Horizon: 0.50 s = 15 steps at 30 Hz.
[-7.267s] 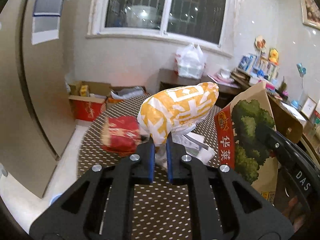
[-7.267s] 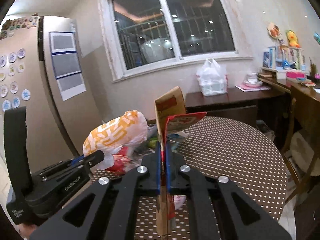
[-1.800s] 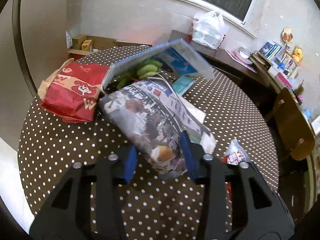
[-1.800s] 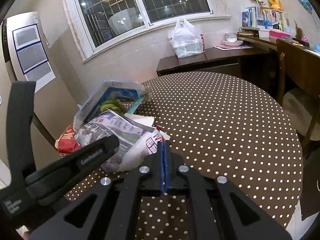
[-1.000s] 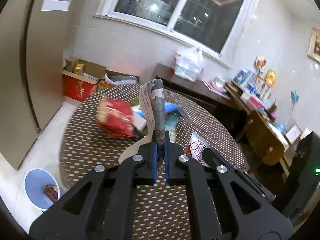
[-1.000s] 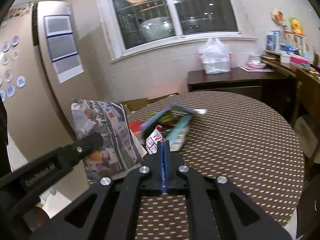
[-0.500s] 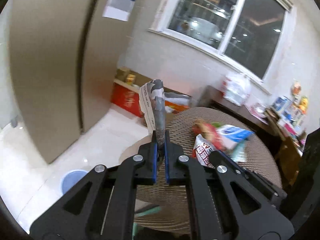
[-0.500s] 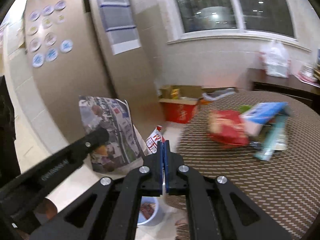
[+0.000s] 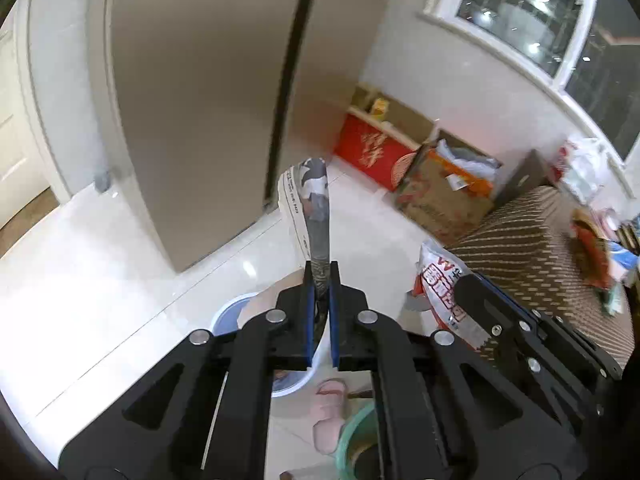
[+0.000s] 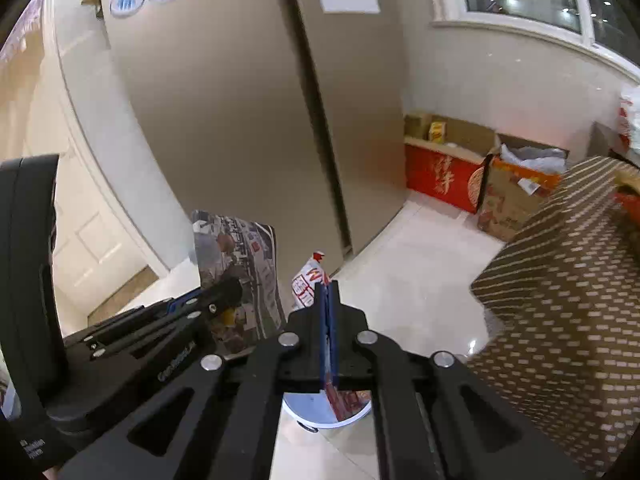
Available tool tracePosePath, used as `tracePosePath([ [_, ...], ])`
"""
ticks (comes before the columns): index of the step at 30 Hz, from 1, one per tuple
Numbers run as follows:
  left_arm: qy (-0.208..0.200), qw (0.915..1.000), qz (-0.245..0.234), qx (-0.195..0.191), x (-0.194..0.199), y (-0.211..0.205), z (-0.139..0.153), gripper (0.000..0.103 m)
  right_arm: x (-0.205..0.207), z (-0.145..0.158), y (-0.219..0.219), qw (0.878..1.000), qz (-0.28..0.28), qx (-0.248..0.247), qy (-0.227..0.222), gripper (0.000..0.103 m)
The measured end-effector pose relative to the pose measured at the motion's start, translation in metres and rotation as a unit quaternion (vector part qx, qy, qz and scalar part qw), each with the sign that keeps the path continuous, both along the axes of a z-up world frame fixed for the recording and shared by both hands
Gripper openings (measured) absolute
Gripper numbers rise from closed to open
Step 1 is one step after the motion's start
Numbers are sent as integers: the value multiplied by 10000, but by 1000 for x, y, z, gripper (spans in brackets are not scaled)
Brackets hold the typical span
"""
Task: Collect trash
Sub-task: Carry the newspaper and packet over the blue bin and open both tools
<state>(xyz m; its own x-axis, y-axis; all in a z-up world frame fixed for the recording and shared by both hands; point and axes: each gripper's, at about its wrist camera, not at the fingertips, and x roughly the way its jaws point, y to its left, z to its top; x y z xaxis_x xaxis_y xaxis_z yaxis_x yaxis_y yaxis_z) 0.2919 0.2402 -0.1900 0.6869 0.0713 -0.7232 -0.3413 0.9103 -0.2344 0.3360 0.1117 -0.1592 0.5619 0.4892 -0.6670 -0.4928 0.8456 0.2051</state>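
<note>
My left gripper (image 9: 321,276) is shut on a folded newspaper (image 9: 310,208) that stands up from its jaws; the paper also shows in the right wrist view (image 10: 240,272). My right gripper (image 10: 328,292) is shut on a white and red snack wrapper (image 10: 306,284), also seen in the left wrist view (image 9: 444,292). A light blue trash bin (image 9: 228,314) stands on the floor below both grippers, mostly hidden by them. In the right wrist view its rim (image 10: 320,420) shows red trash inside.
A tall beige fridge (image 9: 208,100) stands ahead. Red and brown cardboard boxes (image 9: 404,168) line the wall under the window. The polka-dot table (image 9: 540,240) is at the right. A pink slipper (image 9: 328,416) and a green basin (image 9: 356,440) lie on the floor.
Both grippers have swung left from the table toward the floor, carrying the newspaper and the wrapper. The blue bin now lies directly below them.
</note>
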Motion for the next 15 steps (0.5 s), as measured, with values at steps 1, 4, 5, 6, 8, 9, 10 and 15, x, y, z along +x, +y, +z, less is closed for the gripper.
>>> tracePosePath([
  [1, 97, 9999, 41, -32, 4, 6, -7, 6, 2, -6, 7, 10000, 26, -34, 34, 3],
  [4, 286, 9993, 144, -201, 14, 22, -24, 7, 8, -22, 16, 9998, 62, -140, 121, 3],
  [5, 335, 9990, 199, -202, 17, 26, -28, 8, 9, -26, 17, 9997, 64, -172, 143, 3],
  [6, 467, 9984, 274, -157, 21, 30, -35, 8, 12, -30, 19, 9996, 64, -218, 172, 3],
  [8, 622, 9974, 333, -147, 24, 35, -45, 10, 14, -37, 20, 9993, 65, -293, 222, 3],
  [9, 655, 9971, 357, -177, 23, 37, -49, 19, 16, -41, 21, 9991, 56, -329, 255, 3],
  [10, 681, 9967, 393, -212, 23, 38, -51, 28, 16, -44, 19, 9990, 47, -343, 280, 3],
  [15, 551, 9976, 419, 52, 21, 31, -51, 70, 17, -59, 22, 9987, 21, -374, 350, 3],
])
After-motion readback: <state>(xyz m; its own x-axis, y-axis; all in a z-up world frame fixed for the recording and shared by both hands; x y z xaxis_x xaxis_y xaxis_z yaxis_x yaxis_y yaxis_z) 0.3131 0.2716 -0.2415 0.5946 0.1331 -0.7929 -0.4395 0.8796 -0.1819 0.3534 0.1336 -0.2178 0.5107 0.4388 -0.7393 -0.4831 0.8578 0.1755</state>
